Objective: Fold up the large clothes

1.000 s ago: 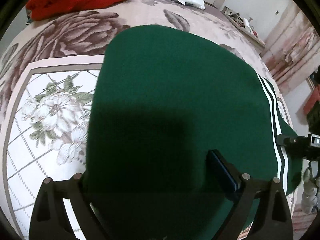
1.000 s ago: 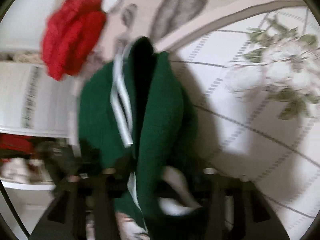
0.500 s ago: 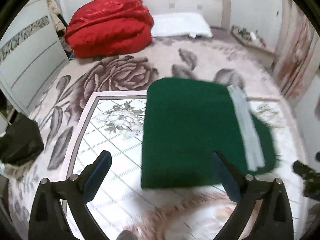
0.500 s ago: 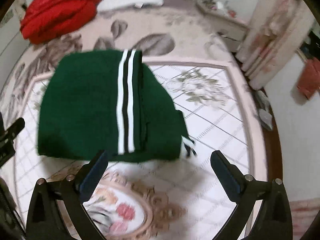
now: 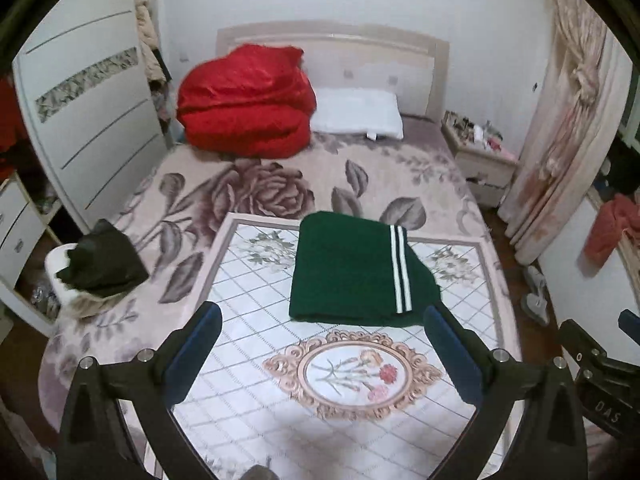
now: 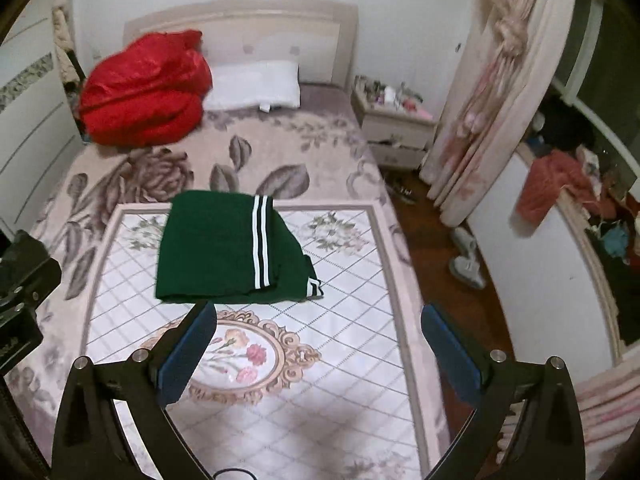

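Green knit fabric, a folded garment [image 5: 352,276] with two white stripes, is seen lying flat on the floral blanket [image 5: 248,280] in the middle of the bed [image 5: 472,216]; its lower layers are hidden under the top fold, and only a striped corner [image 6: 314,287] is shown poking out on the right. Both grippers are held spread wide and empty: the left gripper [image 5: 320,356] and the right gripper [image 6: 318,354] are kept just short of the garment's near edge, touching nothing. Bare blanket is left on all sides of the garment. A red quilt [image 5: 248,104] and a white pillow [image 5: 356,114] are piled at the headboard, well apart. The nightstand [image 5: 478,152] clutter is too small to make out.
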